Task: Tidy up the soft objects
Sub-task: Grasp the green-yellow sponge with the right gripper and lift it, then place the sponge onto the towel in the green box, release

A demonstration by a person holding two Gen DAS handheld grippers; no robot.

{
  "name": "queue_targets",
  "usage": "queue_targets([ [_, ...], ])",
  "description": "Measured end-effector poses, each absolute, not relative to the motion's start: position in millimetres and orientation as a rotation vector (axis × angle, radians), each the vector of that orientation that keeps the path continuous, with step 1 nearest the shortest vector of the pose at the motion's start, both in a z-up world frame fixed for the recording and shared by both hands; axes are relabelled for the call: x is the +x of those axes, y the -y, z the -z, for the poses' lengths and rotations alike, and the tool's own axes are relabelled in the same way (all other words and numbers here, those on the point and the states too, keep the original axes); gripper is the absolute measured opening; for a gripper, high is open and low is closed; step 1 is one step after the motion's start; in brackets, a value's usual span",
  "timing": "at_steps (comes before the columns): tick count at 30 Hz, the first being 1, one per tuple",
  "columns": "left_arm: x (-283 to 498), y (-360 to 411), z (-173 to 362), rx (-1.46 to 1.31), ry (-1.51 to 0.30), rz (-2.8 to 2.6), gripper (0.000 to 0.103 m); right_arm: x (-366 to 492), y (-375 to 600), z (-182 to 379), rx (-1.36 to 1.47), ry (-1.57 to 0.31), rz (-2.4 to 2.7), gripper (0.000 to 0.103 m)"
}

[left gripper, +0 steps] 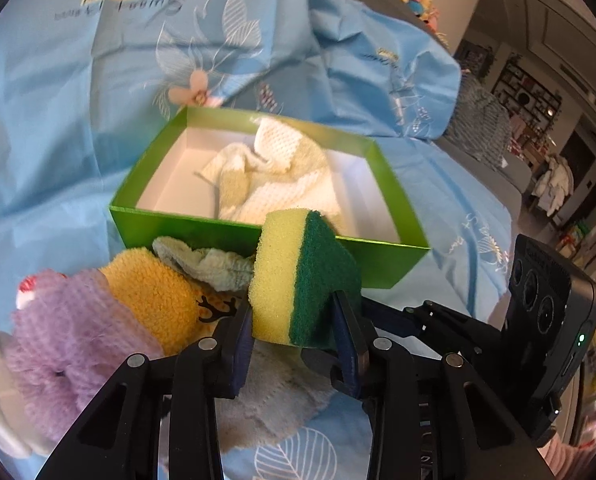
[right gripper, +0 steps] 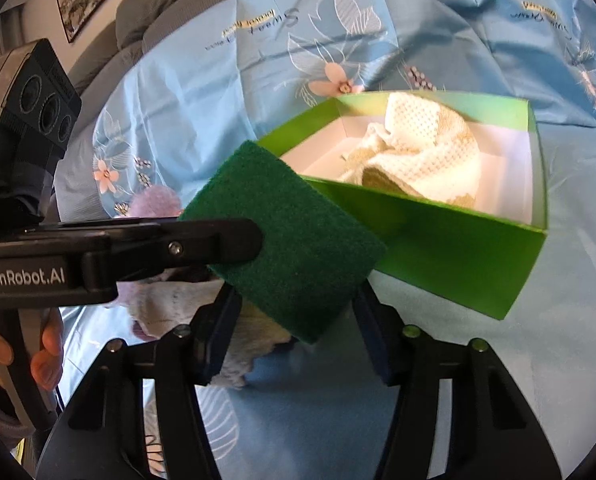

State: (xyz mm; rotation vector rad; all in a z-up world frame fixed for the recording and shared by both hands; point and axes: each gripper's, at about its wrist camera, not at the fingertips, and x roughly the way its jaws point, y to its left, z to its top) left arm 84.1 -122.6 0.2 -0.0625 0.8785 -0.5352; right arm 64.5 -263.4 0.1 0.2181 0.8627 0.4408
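Okay, left wrist view: my left gripper [left gripper: 293, 334] is clamped on the sponge [left gripper: 303, 276], raised just short of the green box [left gripper: 202, 232], where a towel [left gripper: 282, 176] already lies. Right wrist view: my right gripper [right gripper: 294, 334] hangs wide open, holding nothing. Next, I'd say: carry the sponge over the rim and release.

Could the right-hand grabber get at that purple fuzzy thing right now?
Probably not directly. The right gripper has open jaws, but the sponge held by the left gripper hangs between it and the purple plush.
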Motion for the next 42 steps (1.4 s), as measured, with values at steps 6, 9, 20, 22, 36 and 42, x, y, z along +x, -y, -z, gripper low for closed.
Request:
queue_targets([
  [6, 85.4, 123.8, -38.3, -0.059, -0.801, 0.561, 0.037, 63.7, 263.0, -35.4, 0.191, -0.784, -0.432, 0.056],
  [9, 97.8, 129.0, -55.3, -0.056, -0.778, 0.565, 0.037, 75.5, 265.2, -54.1, 0.173, -0.743, -0.417, 0.056],
  [20, 176.7, 136.2, -70.1, -0.086, -0.795, 0.516, 0.037, 149.0, 273.0, -64.5, 0.186, -0.725, -0.382, 0.057],
  [22, 193.1, 135.5, -59.2, -0.102, -0.829, 0.504, 0.037, 162.8, 273.2, -55.3, 0.198, -0.751, -0.379, 0.057],
  [36, 245.3, 127.5, 19.8, -0.152, -1.033, 0.387, 0.044, 209.4, 256.3, 3.3, 0.139, -0.958, -0.301, 0.066],
  [42, 234.8, 122.5, 9.6, -0.081, -1.0, 0.341, 0.086, 199.8, 262.1, -1.1, 0.103, -0.949, -0.246, 0.082],
])
